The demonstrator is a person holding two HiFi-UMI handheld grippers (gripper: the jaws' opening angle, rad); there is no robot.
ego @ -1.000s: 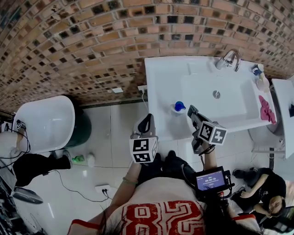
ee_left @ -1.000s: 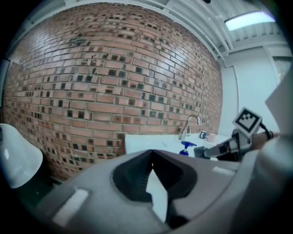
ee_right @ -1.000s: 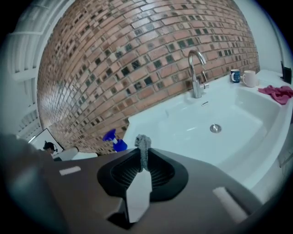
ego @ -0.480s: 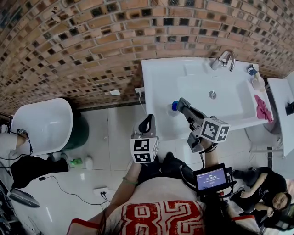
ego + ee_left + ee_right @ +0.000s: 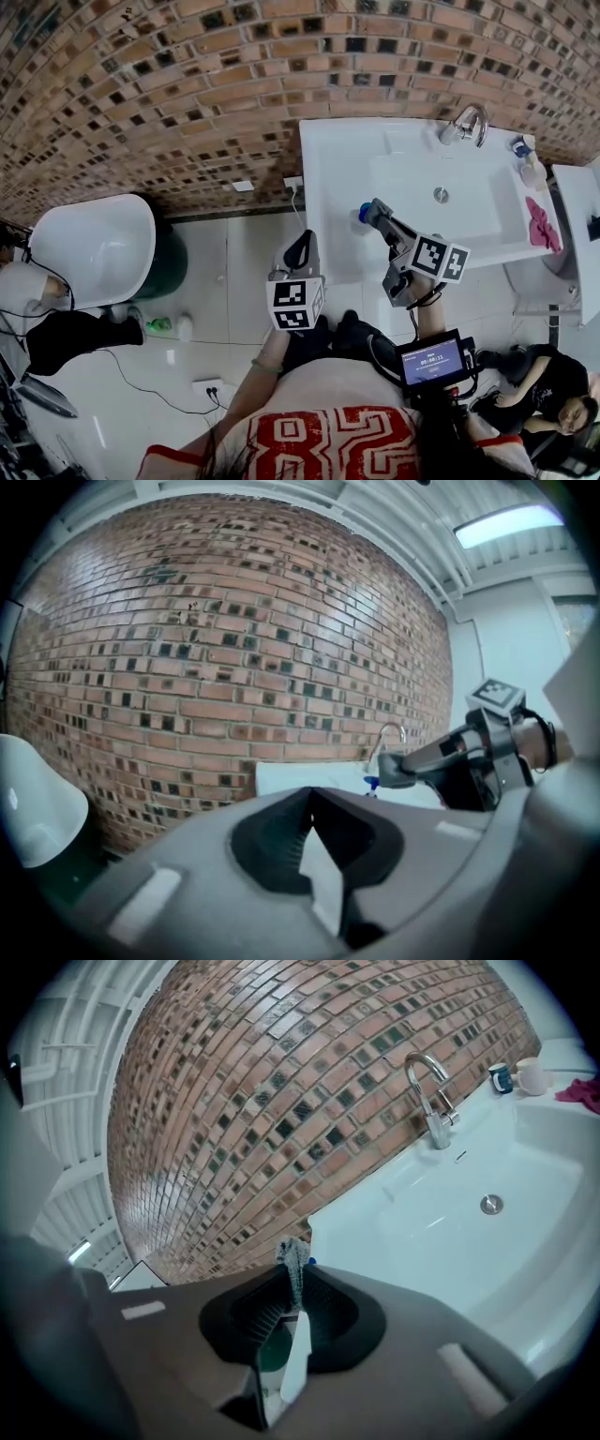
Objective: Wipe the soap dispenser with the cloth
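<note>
Setting: a white ceramic washbasin [image 5: 328, 187] stands against a wall of red-brown brick [image 5: 187, 84]; a person seen from above holds a gripper in each hand.
Soap dispenser: a small soap dispenser with a blue cap and pale body [image 5: 363, 216] stands on the washbasin's flat rim near its front left corner, left of the bowl. In the left gripper view it shows as a small blue shape [image 5: 372, 782] on the white edge.
Right gripper: the right gripper [image 5: 373, 208] reaches over the washbasin's front edge, with its tip just beside the soap dispenser's cap; whether they touch cannot be told.
Right jaws: pressed together on a narrow strip of grey, textured cloth [image 5: 293, 1252], which sticks up out of the jaws' tips [image 5: 292, 1283].
Left gripper: the left gripper [image 5: 301, 242] is held off the washbasin's left front corner, over the tiled floor, apart from the soap dispenser.
Left jaws: closed tip to tip [image 5: 311, 794] with nothing between them.
Tap: a curved chrome tap [image 5: 466, 122] rises at the back rim of the bowl.
Other things: a crumpled pink rag [image 5: 538, 220] lies on the washbasin's right rim, well apart from both grippers.
</note>
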